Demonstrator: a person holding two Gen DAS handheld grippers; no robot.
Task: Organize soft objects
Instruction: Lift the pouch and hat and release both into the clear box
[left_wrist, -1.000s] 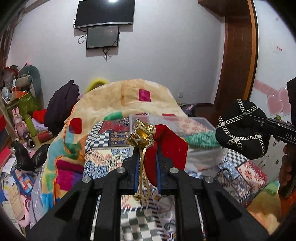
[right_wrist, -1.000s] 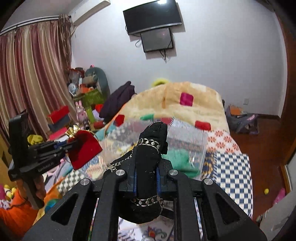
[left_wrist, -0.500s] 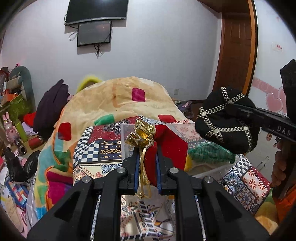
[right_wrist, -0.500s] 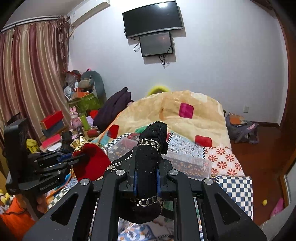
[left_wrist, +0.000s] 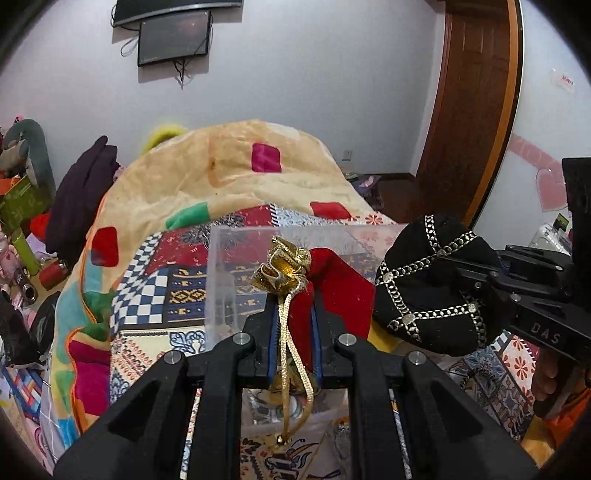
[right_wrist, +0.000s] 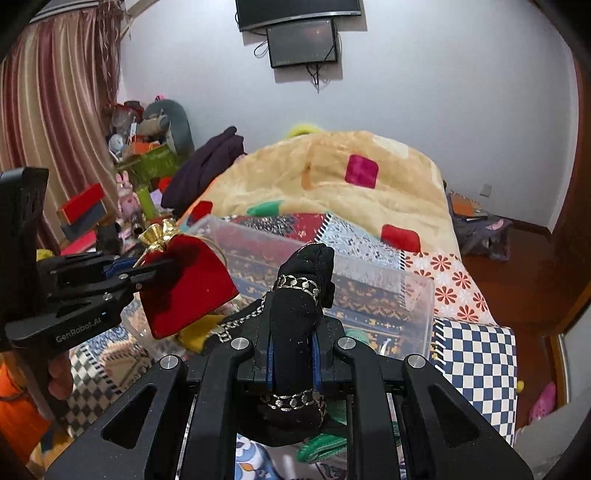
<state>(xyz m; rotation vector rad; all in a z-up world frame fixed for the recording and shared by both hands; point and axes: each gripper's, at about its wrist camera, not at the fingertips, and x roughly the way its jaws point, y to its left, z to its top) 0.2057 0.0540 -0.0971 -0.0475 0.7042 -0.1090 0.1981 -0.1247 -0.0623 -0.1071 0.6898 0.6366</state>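
Left tongs (left_wrist: 293, 314) grip a red pouch (left_wrist: 332, 291) – right tongs (right_wrist: 291, 343) clench a black pouch (right_wrist: 299, 314), both above the clear bin (right_wrist: 417, 295)

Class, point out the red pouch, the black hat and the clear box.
red pouch (right_wrist: 186, 284), right wrist view, middle of its velvet body
black hat (left_wrist: 430, 291), left wrist view, its chained crown
clear box (right_wrist: 417, 295), right wrist view, right wall

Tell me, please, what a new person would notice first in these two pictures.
First the red velvet pouch with its gold neck, pinched in the left gripper above the clear plastic bin. Beside it, to the right, the right gripper clamps a black pouch with silver chains. Behind both, the cream blanket heaps on the bed.
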